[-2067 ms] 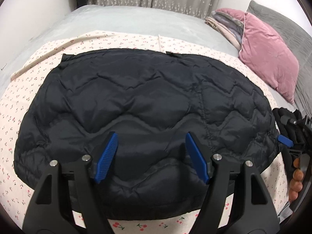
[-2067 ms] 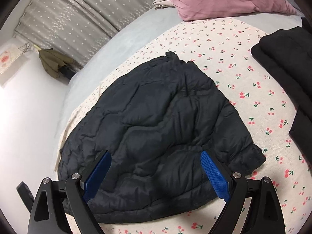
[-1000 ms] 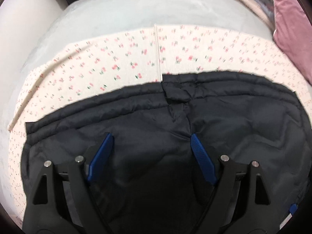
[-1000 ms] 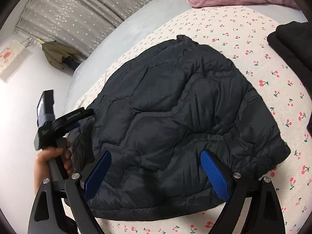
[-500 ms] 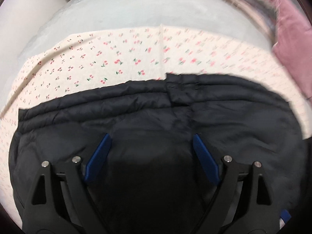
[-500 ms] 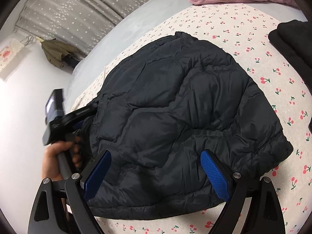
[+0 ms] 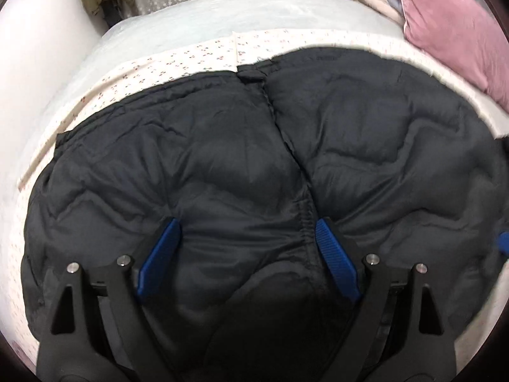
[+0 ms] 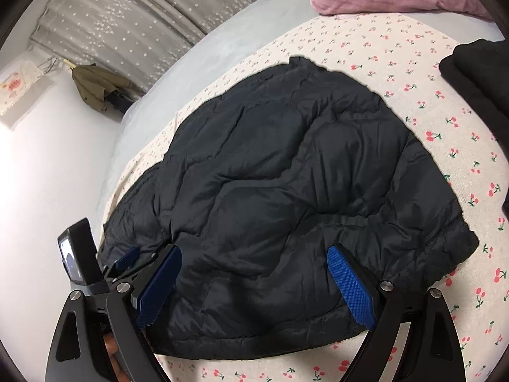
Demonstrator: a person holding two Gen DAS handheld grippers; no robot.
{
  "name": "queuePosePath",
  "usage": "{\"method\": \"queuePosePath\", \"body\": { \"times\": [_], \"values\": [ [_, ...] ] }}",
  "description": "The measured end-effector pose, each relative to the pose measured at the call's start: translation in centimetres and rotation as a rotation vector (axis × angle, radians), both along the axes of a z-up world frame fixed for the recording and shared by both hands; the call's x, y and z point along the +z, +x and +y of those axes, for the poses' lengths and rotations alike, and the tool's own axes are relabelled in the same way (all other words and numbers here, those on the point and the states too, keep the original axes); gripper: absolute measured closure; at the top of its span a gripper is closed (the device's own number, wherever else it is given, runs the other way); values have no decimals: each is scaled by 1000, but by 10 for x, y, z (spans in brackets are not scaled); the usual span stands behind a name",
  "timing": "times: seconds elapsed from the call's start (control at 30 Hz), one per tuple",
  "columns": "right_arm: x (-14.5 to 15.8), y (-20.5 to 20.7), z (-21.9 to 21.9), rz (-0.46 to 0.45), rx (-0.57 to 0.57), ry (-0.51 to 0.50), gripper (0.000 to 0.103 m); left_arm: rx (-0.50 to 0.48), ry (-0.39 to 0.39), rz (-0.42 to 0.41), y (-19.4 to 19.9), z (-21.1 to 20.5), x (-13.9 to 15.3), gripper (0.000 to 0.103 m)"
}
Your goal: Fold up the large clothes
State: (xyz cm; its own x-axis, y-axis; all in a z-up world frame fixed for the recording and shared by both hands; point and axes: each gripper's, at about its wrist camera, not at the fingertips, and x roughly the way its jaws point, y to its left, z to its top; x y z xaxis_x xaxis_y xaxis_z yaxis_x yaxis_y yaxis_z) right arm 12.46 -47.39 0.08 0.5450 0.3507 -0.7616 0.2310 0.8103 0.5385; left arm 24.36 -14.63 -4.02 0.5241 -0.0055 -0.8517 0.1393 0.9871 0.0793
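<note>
A black quilted puffer jacket (image 7: 241, 165) lies spread on a cherry-print sheet (image 8: 413, 73) on the bed, with a seam running down its middle. My left gripper (image 7: 246, 222) hovers open just over the jacket's near part, its blue pads wide apart with only fabric below them. My right gripper (image 8: 254, 250) is also open, above the jacket's (image 8: 286, 175) near edge. In the right wrist view the left gripper (image 8: 122, 259) sits at the jacket's left side, close beside my right one. A blue tip of the right gripper (image 7: 503, 242) shows at the left view's right edge.
A pink pillow (image 7: 455, 22) and folded bedding lie at the far right. A stack of black clothes (image 8: 477, 73) rests on the sheet right of the jacket. A grey cover (image 7: 222, 16), dotted curtains (image 8: 143, 16) and an olive garment (image 8: 95, 89) are beyond; a white wall stands left.
My left gripper has drawn back from the jacket's far hem toward its near part and now sits close beside the right gripper. The right gripper and the jacket have kept still.
</note>
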Motion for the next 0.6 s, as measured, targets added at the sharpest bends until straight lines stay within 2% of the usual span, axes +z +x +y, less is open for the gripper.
{"method": "queuePosePath", "body": {
  "times": [0.03,0.13,0.23,0.37,0.5,0.6],
  "values": [
    [-1,0,-3,2,-12,2,9,0,-24,-13,-6,4,9,16],
    [1,1,-9,-2,-31,17,9,10,-15,-44,-28,11,27,15],
    [2,0,-10,-9,-29,19,9,6,-8,-50,-50,13,30,15],
    [1,0,-9,-7,-25,19,9,-52,12,3,-70,1,10,15],
    [0,-1,-7,-4,-25,11,9,-43,65,23,-68,-10,-15,15],
    [0,-5,-11,-7,-26,20,9,-44,71,6,-68,-14,-13,15]
  ]
}}
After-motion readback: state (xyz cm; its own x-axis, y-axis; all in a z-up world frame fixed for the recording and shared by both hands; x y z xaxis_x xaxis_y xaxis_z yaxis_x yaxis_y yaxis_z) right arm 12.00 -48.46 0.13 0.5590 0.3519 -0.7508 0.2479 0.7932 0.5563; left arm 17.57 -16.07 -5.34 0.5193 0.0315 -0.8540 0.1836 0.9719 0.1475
